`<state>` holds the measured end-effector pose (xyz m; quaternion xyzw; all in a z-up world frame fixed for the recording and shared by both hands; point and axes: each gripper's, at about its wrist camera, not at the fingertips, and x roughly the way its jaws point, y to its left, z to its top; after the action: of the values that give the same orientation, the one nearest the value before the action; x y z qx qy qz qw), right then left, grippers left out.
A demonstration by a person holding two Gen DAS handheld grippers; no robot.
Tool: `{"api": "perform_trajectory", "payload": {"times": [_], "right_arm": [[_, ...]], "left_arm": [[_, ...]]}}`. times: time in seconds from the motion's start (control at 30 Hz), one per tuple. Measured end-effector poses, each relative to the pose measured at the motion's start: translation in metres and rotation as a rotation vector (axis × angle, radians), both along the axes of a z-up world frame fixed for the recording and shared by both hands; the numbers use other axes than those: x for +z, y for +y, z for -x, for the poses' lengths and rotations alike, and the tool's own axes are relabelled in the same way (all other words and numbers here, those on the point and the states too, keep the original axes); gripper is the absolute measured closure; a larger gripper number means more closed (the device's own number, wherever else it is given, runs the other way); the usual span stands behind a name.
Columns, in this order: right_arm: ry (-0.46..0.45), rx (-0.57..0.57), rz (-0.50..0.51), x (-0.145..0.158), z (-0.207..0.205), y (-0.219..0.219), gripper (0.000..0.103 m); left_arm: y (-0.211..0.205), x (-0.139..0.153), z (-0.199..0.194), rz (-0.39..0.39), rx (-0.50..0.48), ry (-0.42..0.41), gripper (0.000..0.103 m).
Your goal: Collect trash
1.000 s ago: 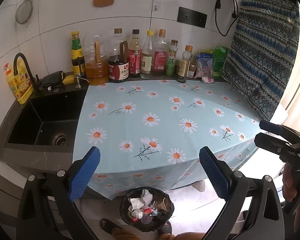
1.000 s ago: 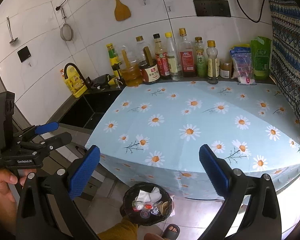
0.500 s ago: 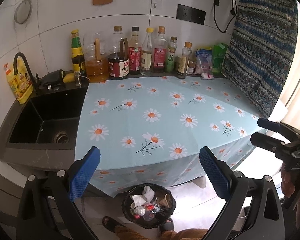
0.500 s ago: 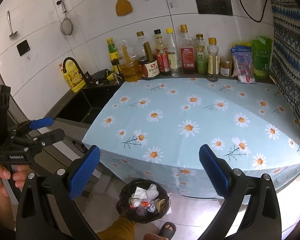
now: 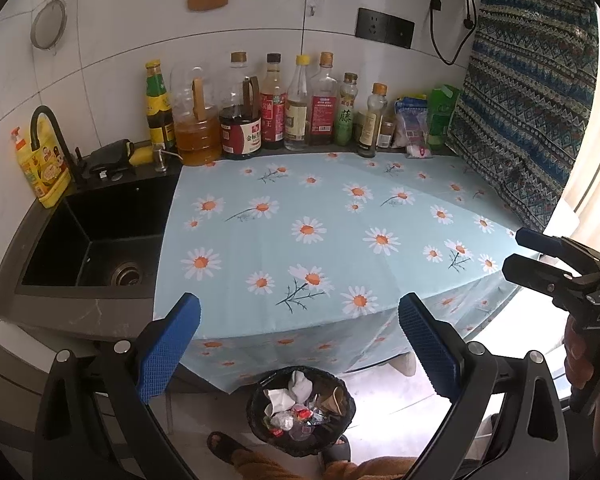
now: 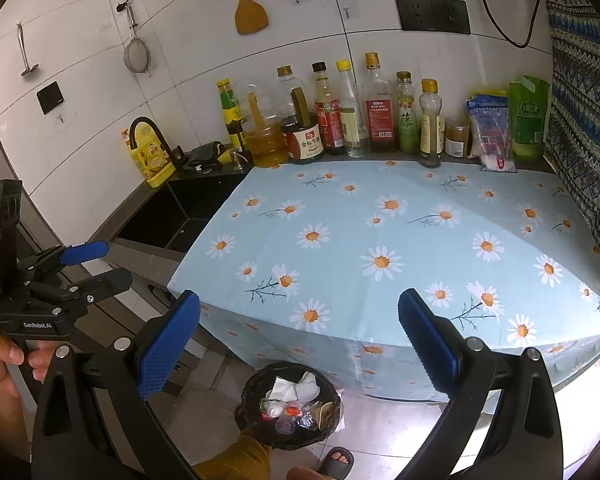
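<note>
both grippers are hovering spread and empty: left gripper [image 5: 299, 354], right gripper [image 6: 299, 350]. one trash bin [image 5: 301, 411] is sitting on the floor at lower centre of both views, holding crumpled paper and wrappers, too jumbled to count. the daisy-cloth tabletop [image 5: 340, 236] is showing no loose litter. judgement: collection is looking finished; scan the cloth edges and the sink [image 5: 96, 240] before stopping. along the wall at upper centre, about nine bottles [image 5: 274, 102] are standing.
</note>
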<state>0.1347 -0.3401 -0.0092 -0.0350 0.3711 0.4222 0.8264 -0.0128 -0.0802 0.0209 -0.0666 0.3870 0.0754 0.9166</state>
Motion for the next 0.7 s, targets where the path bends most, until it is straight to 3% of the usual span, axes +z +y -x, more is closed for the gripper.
{"api": "perform_trajectory", "payload": {"times": [0.7], "right_arm": [[-0.009, 0.003, -0.001, -0.0026, -0.0036, 0.0008, 0.005]], "left_arm": [[-0.0027, 0.0001, -0.0089, 0.002, 0.001, -0.011, 0.007]]}}
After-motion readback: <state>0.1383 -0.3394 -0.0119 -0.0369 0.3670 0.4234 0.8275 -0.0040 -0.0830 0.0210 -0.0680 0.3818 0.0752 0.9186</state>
